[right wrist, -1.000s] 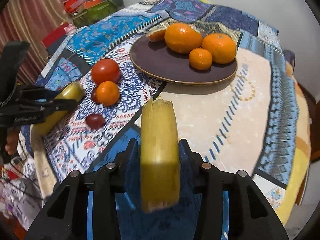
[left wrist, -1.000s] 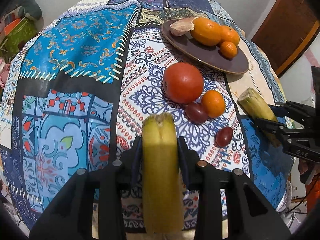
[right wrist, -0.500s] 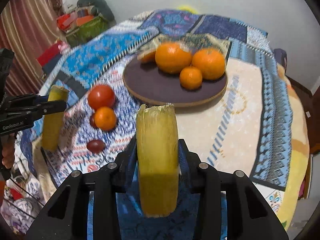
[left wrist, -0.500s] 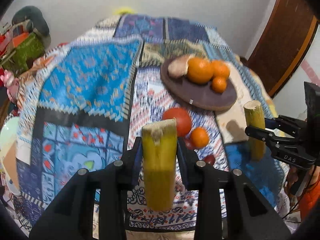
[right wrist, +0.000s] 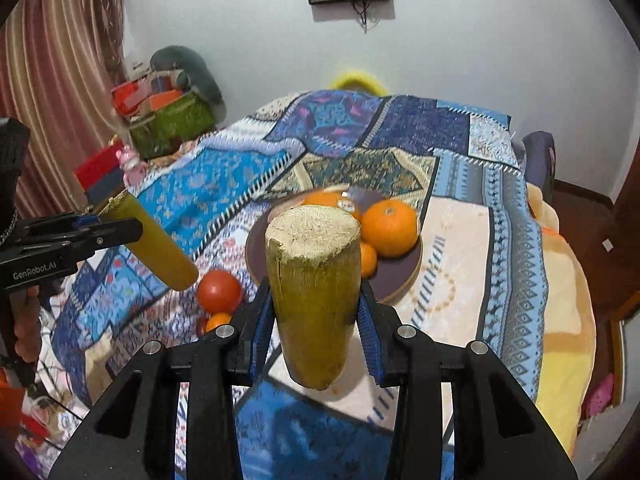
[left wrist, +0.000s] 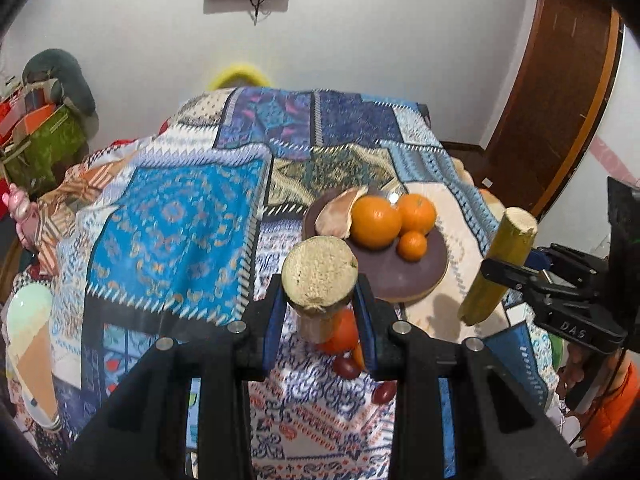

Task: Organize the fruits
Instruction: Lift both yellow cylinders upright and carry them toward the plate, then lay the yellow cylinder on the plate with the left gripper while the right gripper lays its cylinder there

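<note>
My left gripper (left wrist: 320,316) is shut on a yellow-green sugarcane piece (left wrist: 319,280), held above the patterned table, cut end toward the camera. My right gripper (right wrist: 316,316) is shut on a second sugarcane piece (right wrist: 314,292), also lifted. Each gripper with its cane shows in the other view: the right one (left wrist: 498,266), the left one (right wrist: 154,246). A brown plate (left wrist: 400,276) holds three oranges (left wrist: 375,222) and a peel. A tomato (right wrist: 219,290), a small orange (right wrist: 218,320) and dark fruits (left wrist: 346,366) lie on the cloth in front of the plate.
A patchwork cloth (left wrist: 172,220) covers the table. A wooden door (left wrist: 560,92) stands at the right, a green bag (right wrist: 172,124) and clutter at the left, a curtain (right wrist: 52,80) beyond. A pale plate (left wrist: 30,344) sits at the left edge.
Both grippers have risen and tilted back with their cane pieces. The table looks farther away and the wall has come into view. The canes' cut ends now face the cameras.
</note>
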Tool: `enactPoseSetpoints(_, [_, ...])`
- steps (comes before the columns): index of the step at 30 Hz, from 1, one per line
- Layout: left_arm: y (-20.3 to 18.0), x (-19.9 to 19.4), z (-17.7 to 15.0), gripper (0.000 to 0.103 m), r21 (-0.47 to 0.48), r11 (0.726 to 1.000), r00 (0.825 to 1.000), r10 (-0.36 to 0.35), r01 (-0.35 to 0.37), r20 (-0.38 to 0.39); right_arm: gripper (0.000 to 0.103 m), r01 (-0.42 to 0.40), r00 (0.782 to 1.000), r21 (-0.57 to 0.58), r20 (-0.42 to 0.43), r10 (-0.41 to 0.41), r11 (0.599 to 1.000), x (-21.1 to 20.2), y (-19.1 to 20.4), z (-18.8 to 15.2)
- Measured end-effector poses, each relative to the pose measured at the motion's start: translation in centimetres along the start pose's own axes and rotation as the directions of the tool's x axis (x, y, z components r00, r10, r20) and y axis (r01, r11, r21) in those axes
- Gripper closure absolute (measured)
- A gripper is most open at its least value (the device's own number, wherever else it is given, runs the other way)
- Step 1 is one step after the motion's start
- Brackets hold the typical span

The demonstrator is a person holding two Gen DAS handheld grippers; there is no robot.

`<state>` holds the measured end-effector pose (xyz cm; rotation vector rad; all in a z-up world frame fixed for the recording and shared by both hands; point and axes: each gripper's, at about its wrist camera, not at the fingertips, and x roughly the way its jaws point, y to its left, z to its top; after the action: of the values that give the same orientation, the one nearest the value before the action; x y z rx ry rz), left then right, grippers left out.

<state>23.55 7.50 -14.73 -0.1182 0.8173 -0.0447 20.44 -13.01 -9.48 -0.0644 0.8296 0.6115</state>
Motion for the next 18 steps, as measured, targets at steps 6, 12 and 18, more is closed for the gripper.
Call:
enactPoseSetpoints(6, [-1.2, 1.0, 1.6, 0.07, 0.033, 0.999, 1.0, -0.016, 0.016, 0.01, 0.067, 0.007, 1.0, 0.004, 0.02, -0.007, 1.0, 0.8, 0.0, 1.2])
enactPoseSetpoints(12, [-2.4, 3.2, 2.3, 0.07, 0.059, 0.997, 0.999, -0.042, 0.043, -0.018, 0.067, -0.005, 1.0, 0.015, 0.024, 0.004, 1.0, 2.2, -0.1, 2.0])
enactPoseSetpoints(18, [-3.1, 6.0, 2.9, 0.07, 0.06, 0.995, 0.995, -0.078, 0.082, -0.062, 0.067, 0.001, 1.0, 0.005, 0.014, -0.002, 1.0, 3.8, 0.0, 2.5])
